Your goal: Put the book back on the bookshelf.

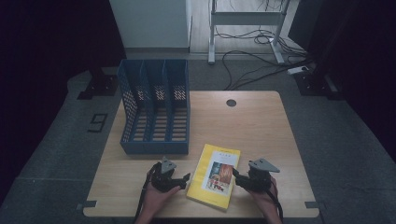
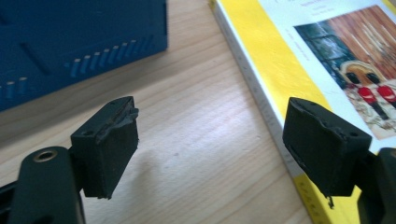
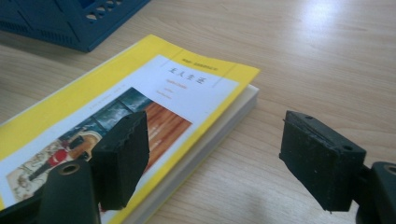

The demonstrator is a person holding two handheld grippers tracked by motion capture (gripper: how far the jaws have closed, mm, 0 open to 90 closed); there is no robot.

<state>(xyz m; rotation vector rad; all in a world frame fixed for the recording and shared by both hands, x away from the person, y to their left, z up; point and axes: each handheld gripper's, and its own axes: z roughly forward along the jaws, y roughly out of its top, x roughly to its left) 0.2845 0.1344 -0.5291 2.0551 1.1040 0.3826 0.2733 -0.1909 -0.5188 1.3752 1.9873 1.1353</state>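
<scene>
L gripper (image 1: 185, 179) & R gripper (image 1: 236, 174) both gaped wide, nothing held, flanking book (image 1: 215, 175) lying flat on table (image 1: 261, 126), near edge, just in front of blue file rack (image 1: 155, 107). Step, prob: approach to pick-up. Next: jaws straddle book edges, close, lift, stand book in rack slot.

Both forearms come in from the near edge, hands side by side and apart; the left hand (image 1: 156, 198) holds the black two-jaw left gripper (image 1: 186, 179), jaws spread wide with nothing between them; the right hand (image 1: 266, 196) holds the black right gripper (image 1: 235, 175), jaws likewise wide and empty; the two grippers point inward toward each other.
</scene>
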